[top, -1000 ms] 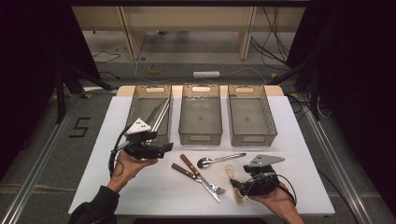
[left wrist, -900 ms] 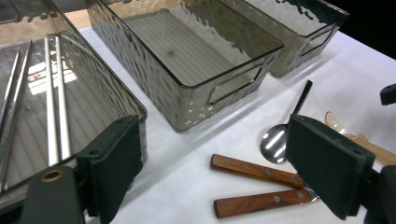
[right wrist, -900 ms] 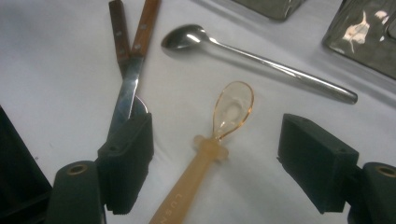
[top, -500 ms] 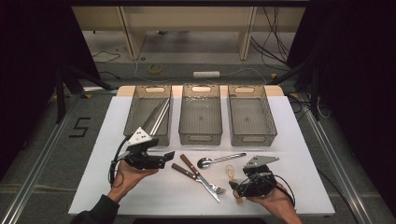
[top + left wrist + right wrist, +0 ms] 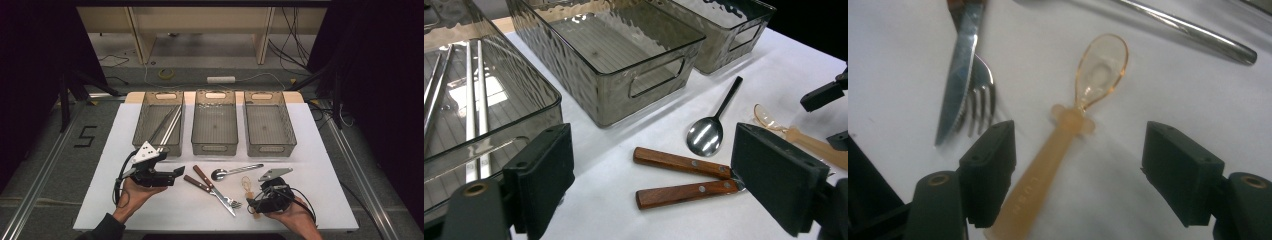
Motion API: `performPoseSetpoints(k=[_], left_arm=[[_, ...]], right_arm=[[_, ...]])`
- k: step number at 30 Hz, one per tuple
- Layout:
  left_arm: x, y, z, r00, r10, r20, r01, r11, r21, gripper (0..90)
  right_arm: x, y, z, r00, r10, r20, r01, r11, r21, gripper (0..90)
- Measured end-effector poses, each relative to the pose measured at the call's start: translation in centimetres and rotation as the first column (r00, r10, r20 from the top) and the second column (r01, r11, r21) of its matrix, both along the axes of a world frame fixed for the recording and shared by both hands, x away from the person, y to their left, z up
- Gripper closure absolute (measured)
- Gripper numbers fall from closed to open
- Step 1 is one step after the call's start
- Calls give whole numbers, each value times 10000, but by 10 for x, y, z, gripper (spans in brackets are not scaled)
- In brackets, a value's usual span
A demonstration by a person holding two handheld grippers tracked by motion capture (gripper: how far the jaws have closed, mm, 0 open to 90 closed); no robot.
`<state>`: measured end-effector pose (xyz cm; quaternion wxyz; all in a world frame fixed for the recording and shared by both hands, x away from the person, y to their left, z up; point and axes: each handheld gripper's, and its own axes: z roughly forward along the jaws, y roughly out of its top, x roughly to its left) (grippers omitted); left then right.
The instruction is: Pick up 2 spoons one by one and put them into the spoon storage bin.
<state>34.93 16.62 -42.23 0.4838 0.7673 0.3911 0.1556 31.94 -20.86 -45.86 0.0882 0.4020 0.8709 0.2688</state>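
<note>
Spoon (image 5: 1068,140), the see-through orange one, lies flat on the white table (image 5: 320,135), right between the wide-open jaws of the right gripper (image 5: 1078,170), whose jaws have just been closing a bit. Nothing squeezes it. The left gripper (image 5: 651,185) is open too, near the knife (image 5: 681,162) and fork (image 5: 684,192).

Black "5" (image 5: 86,136) on the floor (image 5: 45,150)

A translucent amber plastic spoon (image 5: 1083,107) lies on a matt white tabletop (image 5: 320,145). The knife (image 5: 959,70), fork (image 5: 979,95) and steel spoon (image 5: 711,125) are glossy metal (two have brown wooden handles). Smoky clear plastic bins (image 5: 624,60) look rippled.
</note>
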Motion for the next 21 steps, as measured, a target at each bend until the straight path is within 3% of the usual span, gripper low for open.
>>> performPoseSetpoints(k=[4,11,16,21], left_arm=[[-2,1,-1,10000,34,5,-34,10000,-9,165],[-9,4,-1,10000,17,86,-17,10000,-29,163],[-13,3,-1,10000,-56,57,56,10000,11,163],[-16,2,-1,9999,-124,44,123,9999,28,163]], right_arm=[[1,0,-3,9994,-85,-321,76,9995,-294,347],[-1,2,-1,9978,-107,-659,94,9997,-206,416],[-4,9,-4,9958,0,-917,-50,9985,-547,465],[-4,11,-5,9955,15,-946,-73,9981,-607,511]])
